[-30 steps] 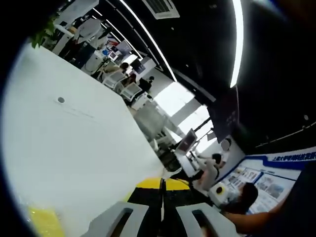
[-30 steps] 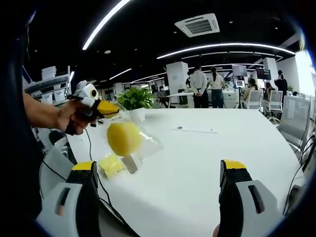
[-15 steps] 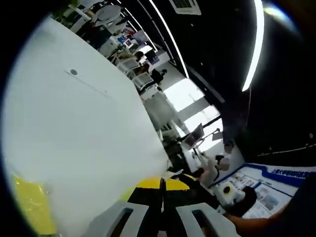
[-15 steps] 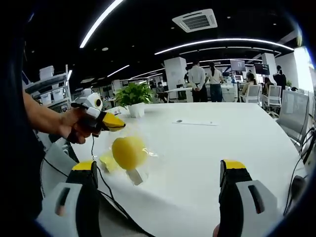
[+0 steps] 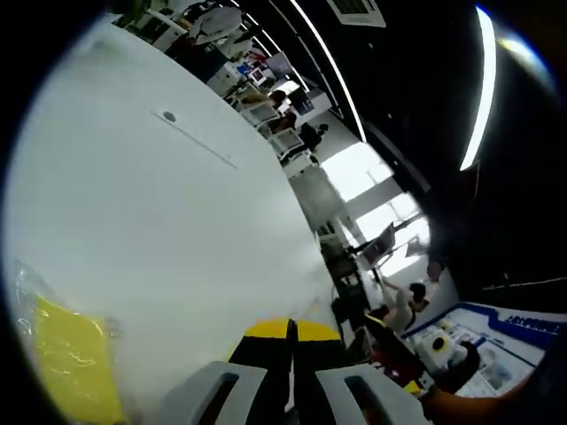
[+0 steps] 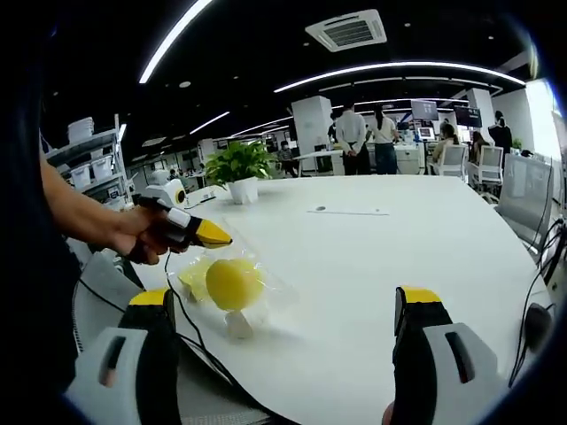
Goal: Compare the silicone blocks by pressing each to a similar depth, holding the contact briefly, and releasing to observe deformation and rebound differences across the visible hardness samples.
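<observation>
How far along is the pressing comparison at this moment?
Nothing looks pressed yet. The left gripper, jaws closed, hovers just above the bagged yellow ball, beside a flat yellow piece in plastic on the white table. The right gripper is open and idle. All presses, holds and releases remain.

Dark ceiling, lit by long strip lights [image 6: 399,73]. White bench [image 6: 372,266] bright, near blown out in the left gripper view, grain lost. Window [image 5: 359,173] glare washes the background there. Strong fisheye bending at edges. Left gripper view soft and tilted; right gripper view sharper.
</observation>
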Demonstrator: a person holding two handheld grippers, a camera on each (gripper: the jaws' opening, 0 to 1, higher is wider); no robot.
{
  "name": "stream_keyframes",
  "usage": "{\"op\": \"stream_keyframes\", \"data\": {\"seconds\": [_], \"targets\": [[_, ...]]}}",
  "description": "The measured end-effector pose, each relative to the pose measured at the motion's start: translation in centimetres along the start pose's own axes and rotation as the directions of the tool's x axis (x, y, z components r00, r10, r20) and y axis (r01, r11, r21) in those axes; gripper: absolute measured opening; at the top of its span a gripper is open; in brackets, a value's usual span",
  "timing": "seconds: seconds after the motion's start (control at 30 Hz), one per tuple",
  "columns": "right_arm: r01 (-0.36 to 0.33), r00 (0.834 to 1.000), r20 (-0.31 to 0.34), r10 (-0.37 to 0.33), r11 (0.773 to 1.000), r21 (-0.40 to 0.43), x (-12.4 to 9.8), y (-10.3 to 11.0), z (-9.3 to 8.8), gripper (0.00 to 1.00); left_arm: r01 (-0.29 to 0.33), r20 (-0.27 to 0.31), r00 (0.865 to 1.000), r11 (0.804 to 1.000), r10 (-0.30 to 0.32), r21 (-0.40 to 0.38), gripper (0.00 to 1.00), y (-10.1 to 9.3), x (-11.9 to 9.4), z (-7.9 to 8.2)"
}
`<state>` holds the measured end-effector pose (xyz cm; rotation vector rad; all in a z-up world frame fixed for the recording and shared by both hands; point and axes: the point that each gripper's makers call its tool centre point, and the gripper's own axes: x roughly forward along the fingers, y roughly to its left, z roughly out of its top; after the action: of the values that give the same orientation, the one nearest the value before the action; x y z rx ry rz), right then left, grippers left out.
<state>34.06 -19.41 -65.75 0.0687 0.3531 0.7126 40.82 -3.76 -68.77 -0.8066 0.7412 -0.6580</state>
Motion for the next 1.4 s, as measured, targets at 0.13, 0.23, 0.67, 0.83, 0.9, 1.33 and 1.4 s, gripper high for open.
{"op": "stream_keyframes", "data": {"seconds": [0.13,0.23,0.67,0.83,0.9,1.33,1.4], "targets": [[-0.004,1.0,-0.002,0.004,1.0,-0.009,0.0,0.1,-0.1,0.97,-0.044,0.039,0.998,0.998,0.045,-0.039,0.0,1.6,0.0,0.4],[-0.004,1.0,-0.006,0.004,1.0,-0.004,0.0,0.2,-0.2,0.97,-0.098,0.046,0.994,0.995,0.099,-0.009,0.0,2.9,0.0,0.3],[-0.005,1.0,-0.02,0.005,1.0,0.004,0.0,0.1,-0.5,0.97,-0.249,0.029,0.968,0.968,0.248,0.035,0.0,6.0,0.7,-1.3],[-0.008,1.0,-0.024,0.008,1.0,0.006,0.1,0.0,-0.4,0.97,-0.293,0.004,0.956,0.949,0.294,0.118,0.0,6.8,1.4,-1.5],[-0.008,1.0,-0.026,0.008,1.0,0.005,0.2,-0.1,-0.4,0.97,-0.31,-0.009,0.949,0.94,0.314,0.145,0.0,7.6,1.3,-1.7],[-0.011,1.0,-0.026,0.012,1.0,0.021,0.7,0.1,-0.4,0.97,-0.338,-0.031,0.936,0.917,0.352,0.212,0.0,8.8,1.2,-2.4],[-0.015,1.0,-0.025,0.015,1.0,0.019,0.8,0.3,-0.3,0.97,-0.339,-0.032,0.934,0.912,0.355,0.23,0.0,8.7,1.2,-2.5]]}}
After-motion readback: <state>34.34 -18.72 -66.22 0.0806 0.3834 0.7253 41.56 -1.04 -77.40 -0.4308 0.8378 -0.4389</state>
